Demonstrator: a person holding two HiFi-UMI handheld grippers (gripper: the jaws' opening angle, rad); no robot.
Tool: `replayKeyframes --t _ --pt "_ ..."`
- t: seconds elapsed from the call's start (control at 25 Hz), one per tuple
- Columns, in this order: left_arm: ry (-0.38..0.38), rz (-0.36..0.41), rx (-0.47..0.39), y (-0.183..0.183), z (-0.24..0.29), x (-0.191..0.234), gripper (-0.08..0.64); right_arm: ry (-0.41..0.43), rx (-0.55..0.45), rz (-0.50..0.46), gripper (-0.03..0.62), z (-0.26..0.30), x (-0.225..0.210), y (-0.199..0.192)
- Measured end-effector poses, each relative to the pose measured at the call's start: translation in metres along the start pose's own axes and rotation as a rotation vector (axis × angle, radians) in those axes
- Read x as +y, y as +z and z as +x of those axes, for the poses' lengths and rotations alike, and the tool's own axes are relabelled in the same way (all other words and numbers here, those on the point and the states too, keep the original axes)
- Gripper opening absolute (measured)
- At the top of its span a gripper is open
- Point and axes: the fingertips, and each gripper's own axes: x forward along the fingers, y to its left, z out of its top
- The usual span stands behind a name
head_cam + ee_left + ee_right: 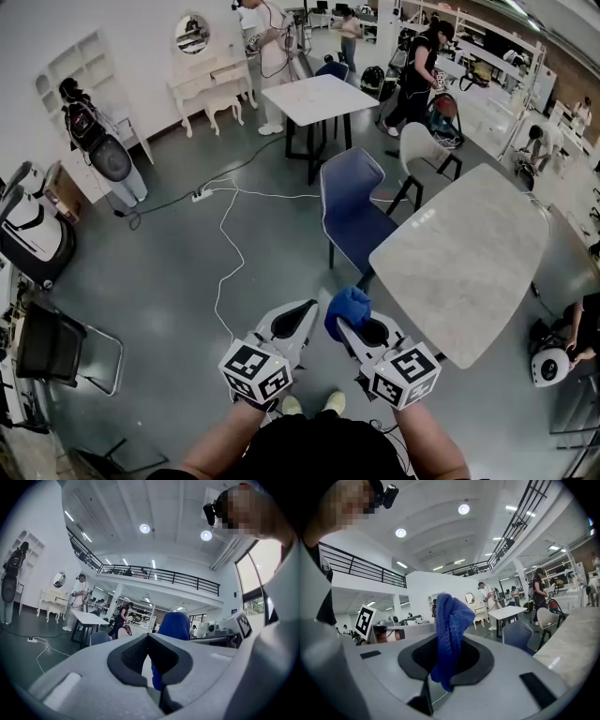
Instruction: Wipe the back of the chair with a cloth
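Observation:
A blue chair [351,208] stands ahead of me beside a marble table [464,253], its back towards me; the same chair [519,635] shows in the right gripper view. My right gripper [353,322] is shut on a blue knitted cloth [346,308], which sticks up from the jaws as a bunched fold [450,634]. My left gripper [302,319] is held close beside it, shut with nothing between its pads. The cloth [174,626] shows just past the left jaws. Both grippers are short of the chair.
A white table [320,97] stands farther off, a white chair [420,150] behind the blue one. White cables [228,246] trail over the grey floor to the left. A black folding chair [49,345] stands at the near left. Several people work at the back.

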Motion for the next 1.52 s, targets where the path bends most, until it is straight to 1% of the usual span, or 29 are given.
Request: replayKeyframes --t 0.12,0.24,0.36,0.44,0.56,0.76,0.84,0.96,1.04,1.16,1.32,1.52 --pt "0.001 -0.006 0.0 -0.004 -0.002 0.0 0.008 -0.012 -0.018 0.025 0.083 -0.009 -0.006 0.001" --pt "0.015 0.016 -0.018 0.0 -0.004 0.009 0.008 -0.045 -0.05 0.04 0.084 -0.019 -0.025 0.008" --pt "0.046 0.035 -0.029 0.009 0.003 0.023 0.008 -0.075 -0.08 0.057 0.083 -0.026 -0.052 0.018" --pt "0.075 0.03 -0.018 0.006 0.006 0.03 0.008 -0.087 -0.085 0.081 0.083 -0.03 -0.068 0.014" --pt "0.101 0.021 -0.01 0.001 0.011 0.033 0.008 -0.084 -0.074 0.101 0.083 -0.033 -0.082 0.006" --pt "0.08 0.015 0.012 0.0 0.029 0.028 0.008 -0.065 -0.058 0.111 0.083 -0.025 -0.087 0.008" --pt "0.069 0.016 0.013 0.003 0.035 0.033 0.008 -0.06 -0.054 0.105 0.083 -0.015 -0.088 0.011" --pt "0.055 0.018 0.01 0.006 0.052 0.049 0.008 -0.07 -0.045 0.107 0.083 0.003 -0.099 0.014" --pt "0.046 0.015 0.011 0.006 0.067 0.064 0.008 -0.079 -0.038 0.113 0.083 0.019 -0.111 0.015" --pt "0.026 0.017 0.015 0.007 0.094 0.099 0.008 -0.097 -0.028 0.116 0.083 0.055 -0.131 0.019" --pt "-0.029 0.042 0.023 0.012 0.142 0.159 0.008 -0.137 -0.023 0.125 0.083 0.121 -0.169 0.028" --pt "-0.105 0.07 0.041 0.033 0.192 0.235 0.008 -0.183 -0.023 0.15 0.083 0.207 -0.203 0.047"
